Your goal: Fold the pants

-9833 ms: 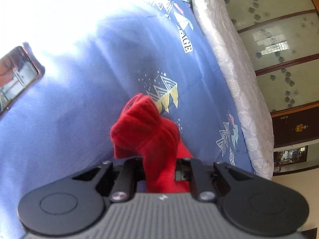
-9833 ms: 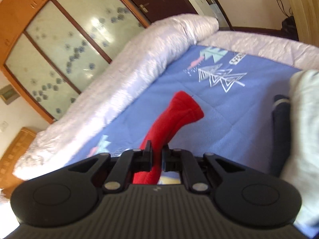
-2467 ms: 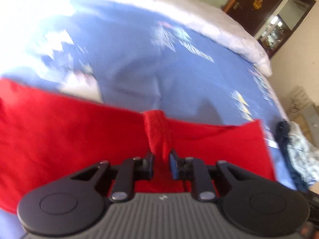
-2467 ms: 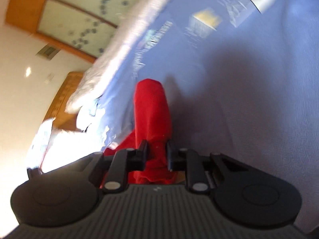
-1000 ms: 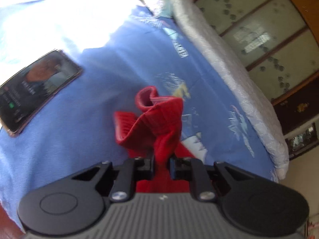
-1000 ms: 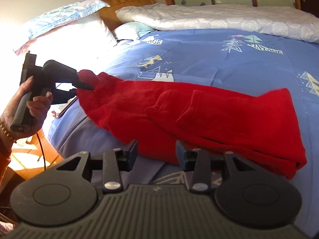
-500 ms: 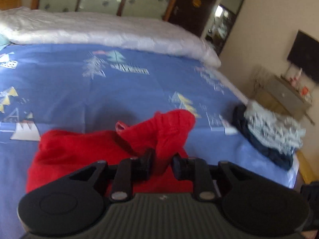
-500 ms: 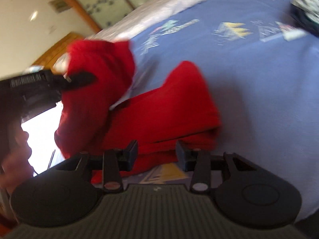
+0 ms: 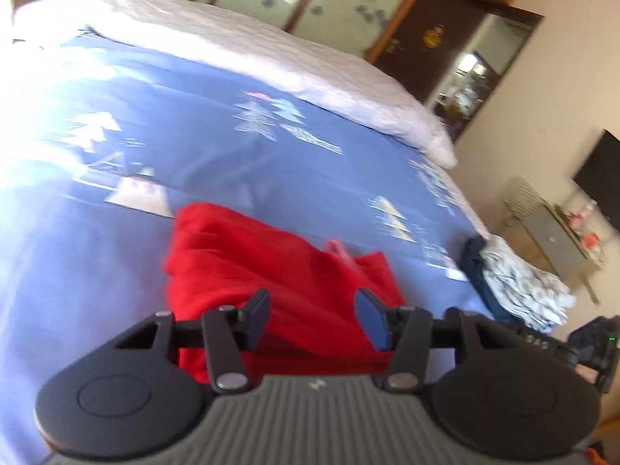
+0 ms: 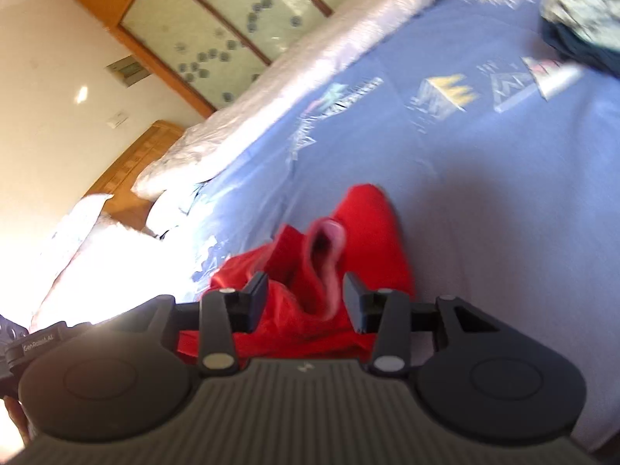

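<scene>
red pants (image 9: 248, 267) on blue tree-patterned bedspread (image 9: 217, 147)

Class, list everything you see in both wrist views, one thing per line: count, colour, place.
pants: one, red, lying folded on the near part of the bedspread
bedspread: one, blue with printed shapes, covering the bed
quilt: one, white, along the bed's far edge
clothes pile: one, dark blue and pale grey, at the bed's corner
cabinet: one, grey, by the wall
left tool: one, black, jaws opening, nothing gripped
right tool: one, black, open above the pants
</scene>
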`<state>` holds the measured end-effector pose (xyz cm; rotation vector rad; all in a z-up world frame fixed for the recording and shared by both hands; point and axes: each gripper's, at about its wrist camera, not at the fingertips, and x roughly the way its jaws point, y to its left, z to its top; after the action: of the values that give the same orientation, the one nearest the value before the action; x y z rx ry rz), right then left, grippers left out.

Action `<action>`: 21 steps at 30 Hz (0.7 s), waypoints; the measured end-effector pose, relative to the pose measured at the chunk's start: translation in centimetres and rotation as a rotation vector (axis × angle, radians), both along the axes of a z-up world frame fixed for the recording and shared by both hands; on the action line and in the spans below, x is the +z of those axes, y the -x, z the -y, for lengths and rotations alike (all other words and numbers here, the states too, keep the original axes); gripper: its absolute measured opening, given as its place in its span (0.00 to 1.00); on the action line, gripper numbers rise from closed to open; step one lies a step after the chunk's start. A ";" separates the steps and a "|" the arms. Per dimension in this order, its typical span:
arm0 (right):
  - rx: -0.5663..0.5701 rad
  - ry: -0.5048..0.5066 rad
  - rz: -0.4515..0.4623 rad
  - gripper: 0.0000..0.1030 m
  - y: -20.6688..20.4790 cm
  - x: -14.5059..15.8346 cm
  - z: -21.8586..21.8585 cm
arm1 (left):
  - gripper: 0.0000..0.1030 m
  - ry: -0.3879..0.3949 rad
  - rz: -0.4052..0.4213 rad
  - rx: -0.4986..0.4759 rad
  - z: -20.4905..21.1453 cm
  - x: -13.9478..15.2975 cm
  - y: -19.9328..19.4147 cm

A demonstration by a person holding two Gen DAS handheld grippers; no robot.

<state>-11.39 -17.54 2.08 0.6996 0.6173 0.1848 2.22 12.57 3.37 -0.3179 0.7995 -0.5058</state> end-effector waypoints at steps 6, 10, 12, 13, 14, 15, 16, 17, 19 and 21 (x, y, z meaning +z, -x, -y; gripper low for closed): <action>0.174 0.259 0.111 0.47 -3.1 2.5 -4.6 | 0.49 -0.024 -0.079 0.126 -2.8 -1.9 -0.8; 0.258 0.382 0.044 0.45 -7.2 0.6 -7.1 | 0.56 0.040 -0.170 0.171 -4.5 -3.6 -1.7; 0.272 0.337 -0.040 0.16 -8.5 -1.2 -6.4 | 0.56 0.016 -0.149 0.161 -4.3 -3.4 -1.5; 0.255 0.311 -0.048 0.05 -8.6 -1.2 -5.8 | 0.56 -0.003 -0.130 0.150 -4.1 -3.2 -1.3; 0.224 0.276 -0.025 0.05 -8.3 -0.7 -5.0 | 0.56 -0.020 -0.114 0.137 -3.8 -3.1 -1.0; 0.173 0.241 0.025 0.05 -7.4 0.3 -4.0 | 0.56 -0.027 -0.110 0.125 -3.7 -3.0 -0.9; 0.130 0.227 0.072 0.03 -6.7 1.3 -2.9 | 0.56 -0.028 -0.112 0.113 -3.6 -3.1 -0.9; 0.089 0.229 0.108 0.02 -6.0 2.2 -1.7 | 0.56 -0.034 -0.120 0.099 -3.4 -3.3 -0.9; 0.016 0.254 0.118 0.02 -5.3 2.8 0.4 | 0.56 -0.054 -0.141 0.084 -2.9 -3.9 -1.1; -0.040 0.224 0.031 0.02 -5.6 1.4 2.4 | 0.56 -0.072 -0.152 0.073 -2.2 -4.3 -0.9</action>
<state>-5.79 -19.98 3.52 0.4917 0.5838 0.0875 3.16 14.74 -0.94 -0.3205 0.9481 -0.3864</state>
